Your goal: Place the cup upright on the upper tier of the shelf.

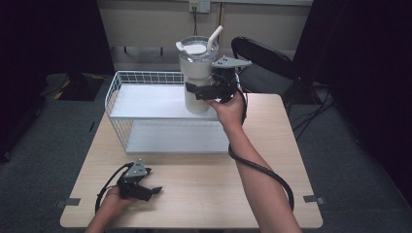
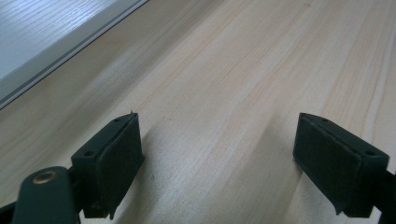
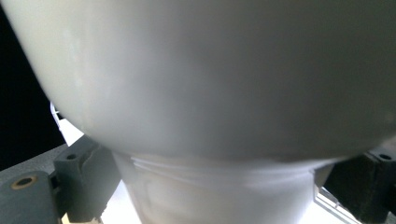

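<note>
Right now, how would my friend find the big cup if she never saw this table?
Look at the white wire rack at the back of the wooden table. On its top shelf stands a tall white tumbler, with the right gripper around its lower body. It alone has a clear lid and bent straw.

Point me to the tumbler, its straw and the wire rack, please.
tumbler (image 1: pixel 197 73), high view, on its white body below the lid.
straw (image 1: pixel 215 36), high view, mid-length of the straw.
wire rack (image 1: pixel 145 76), high view, on its back rim.
</note>
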Demonstrator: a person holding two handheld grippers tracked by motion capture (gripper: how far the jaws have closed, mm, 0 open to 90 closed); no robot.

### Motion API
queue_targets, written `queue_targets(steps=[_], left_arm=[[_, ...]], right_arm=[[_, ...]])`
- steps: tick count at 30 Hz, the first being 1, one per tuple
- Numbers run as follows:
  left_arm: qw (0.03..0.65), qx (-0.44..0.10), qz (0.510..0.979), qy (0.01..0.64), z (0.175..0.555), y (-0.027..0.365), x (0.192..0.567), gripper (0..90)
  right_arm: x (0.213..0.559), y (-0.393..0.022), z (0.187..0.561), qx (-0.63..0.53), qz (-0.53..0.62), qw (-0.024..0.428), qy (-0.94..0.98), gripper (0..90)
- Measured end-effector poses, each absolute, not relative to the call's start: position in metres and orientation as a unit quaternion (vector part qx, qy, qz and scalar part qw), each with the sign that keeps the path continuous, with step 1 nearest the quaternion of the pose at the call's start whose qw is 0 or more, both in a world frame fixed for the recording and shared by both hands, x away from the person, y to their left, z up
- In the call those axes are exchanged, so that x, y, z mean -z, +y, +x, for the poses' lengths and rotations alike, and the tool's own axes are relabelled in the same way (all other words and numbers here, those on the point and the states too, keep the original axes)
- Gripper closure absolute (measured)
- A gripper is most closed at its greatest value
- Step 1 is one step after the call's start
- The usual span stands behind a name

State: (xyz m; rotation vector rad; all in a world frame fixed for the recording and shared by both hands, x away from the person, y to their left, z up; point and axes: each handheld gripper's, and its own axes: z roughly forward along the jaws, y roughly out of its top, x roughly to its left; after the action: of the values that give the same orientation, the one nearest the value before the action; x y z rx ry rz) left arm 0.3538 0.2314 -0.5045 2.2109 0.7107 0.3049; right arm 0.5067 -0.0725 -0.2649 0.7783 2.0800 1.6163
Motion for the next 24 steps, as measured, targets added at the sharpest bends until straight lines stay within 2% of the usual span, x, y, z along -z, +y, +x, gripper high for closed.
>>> queue_targets(steps=[24], left_arm=[[0.389,-0.12,0.869,0.28,0.3538,0.2314,0.5045,15.0]], right_arm=[[0.2687,-0.0719,0.4977,-0.531,0.29,0.221,0.765,9.1]])
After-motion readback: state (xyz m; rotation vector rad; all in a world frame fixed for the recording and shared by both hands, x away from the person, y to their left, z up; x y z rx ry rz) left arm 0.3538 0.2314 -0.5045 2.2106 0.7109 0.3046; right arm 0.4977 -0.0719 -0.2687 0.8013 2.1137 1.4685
